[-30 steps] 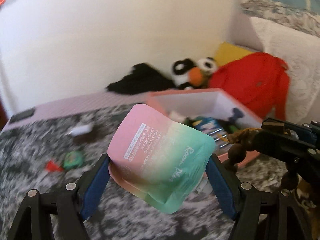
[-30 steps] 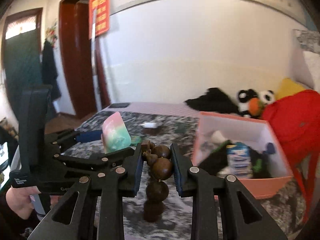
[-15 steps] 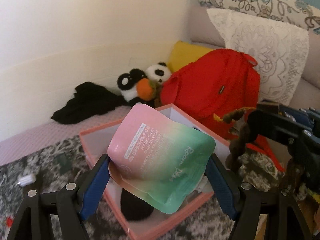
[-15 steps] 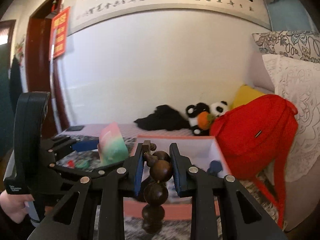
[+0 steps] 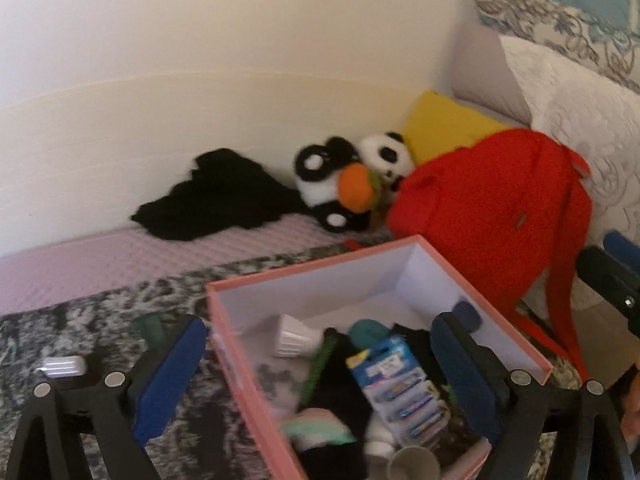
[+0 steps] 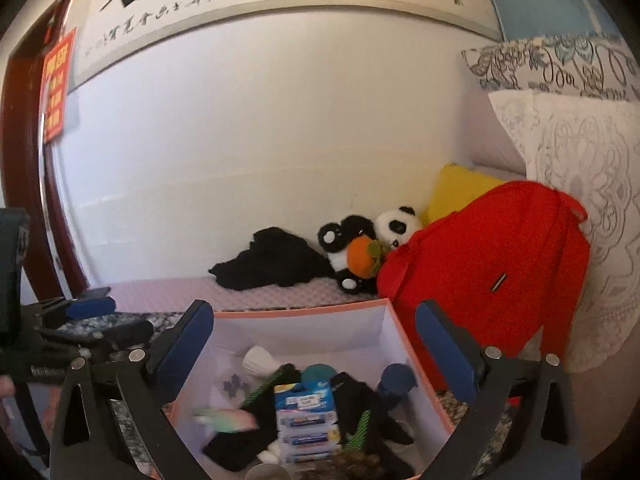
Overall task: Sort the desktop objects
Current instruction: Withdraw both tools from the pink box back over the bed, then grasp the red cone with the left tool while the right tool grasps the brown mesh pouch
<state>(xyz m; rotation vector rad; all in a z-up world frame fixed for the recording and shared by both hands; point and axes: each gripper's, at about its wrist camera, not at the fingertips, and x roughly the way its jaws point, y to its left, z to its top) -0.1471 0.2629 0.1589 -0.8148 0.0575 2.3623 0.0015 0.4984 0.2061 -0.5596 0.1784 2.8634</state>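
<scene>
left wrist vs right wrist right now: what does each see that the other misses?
Left wrist only: a small white ribbed item on the patterned cover, left of the box.

Right wrist only: the calligraphy scroll, the red notice by the door frame, and brown beads at the box's near edge.

Both: open tongs over the pink box, battery pack, pastel pouch, panda plush, red backpack.

Matt pink cardboard box (image 5: pixel 476 292), glossy plastic battery pack (image 5: pixel 400 384), fuzzy plush panda (image 6: pixel 396 226), red cloth backpack (image 5: pixel 492 216), mottled fleecy blanket (image 5: pixel 80 332), lacy pillow (image 6: pixel 592 184).
</scene>
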